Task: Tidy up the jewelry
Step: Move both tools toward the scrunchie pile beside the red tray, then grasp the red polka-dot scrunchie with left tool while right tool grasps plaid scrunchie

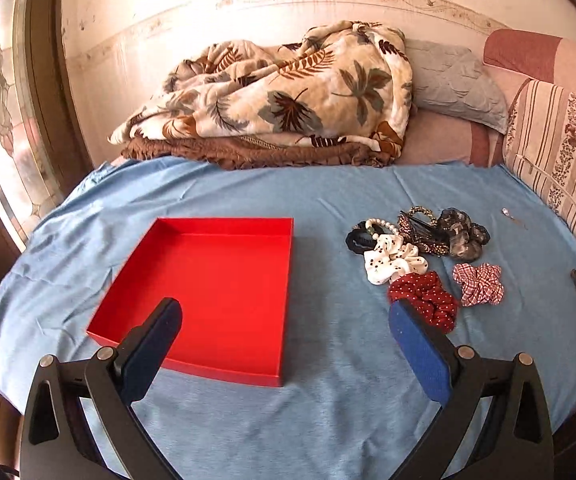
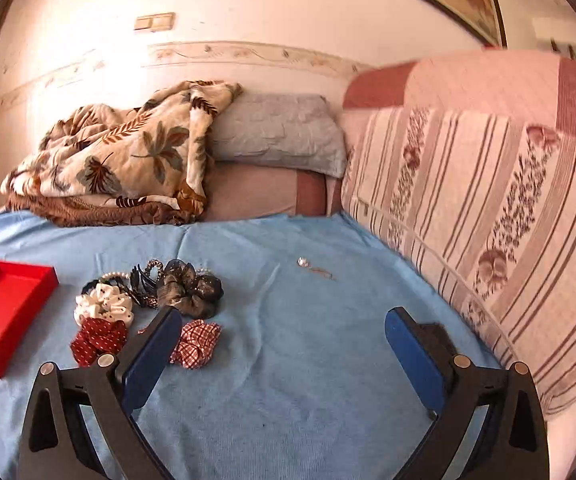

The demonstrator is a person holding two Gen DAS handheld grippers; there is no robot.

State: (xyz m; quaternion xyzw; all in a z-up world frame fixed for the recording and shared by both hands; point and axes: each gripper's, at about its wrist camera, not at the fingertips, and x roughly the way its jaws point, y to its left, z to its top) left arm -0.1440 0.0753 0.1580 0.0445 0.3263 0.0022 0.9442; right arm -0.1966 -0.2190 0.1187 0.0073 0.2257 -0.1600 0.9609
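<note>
Red card tray [image 1: 207, 292], shallow and empty, sits on the blue bed sheet [image 1: 328, 420]; roughly square, its slightly longer axis runs from the near edge toward the leaf-print blanket [image 1: 271, 96], open face up. Right of the tray, apart from it, the pile to be sorted: white dotted scrunchie [image 1: 394, 262], dark red dotted scrunchie [image 1: 428, 300], red check scrunchie [image 1: 480, 284], grey sheer scrunchie [image 1: 462, 234], a pearl bracelet [image 1: 384, 226] and dark beaded clips [image 1: 420, 228], tangled and overlapping. Further right of the tray, beyond the pile, a small silver piece on a thin chain [image 2: 314, 267] lies alone, chain trailing toward the striped cushion [image 2: 488, 220]. Left tool [image 1: 285, 320] wide open, nothing held, hovering over the tray's near right corner. Right tool [image 2: 283, 324] also wide open and empty, just right of the pile. Risks, as judged: pulling one scrunchie may drag tangled neighbours along and drop them short of the tray; the thin chain lies flat on soft cloth, so the pads could pinch sheet with it or miss; pressing on the mattress may tip the light tray.
</note>
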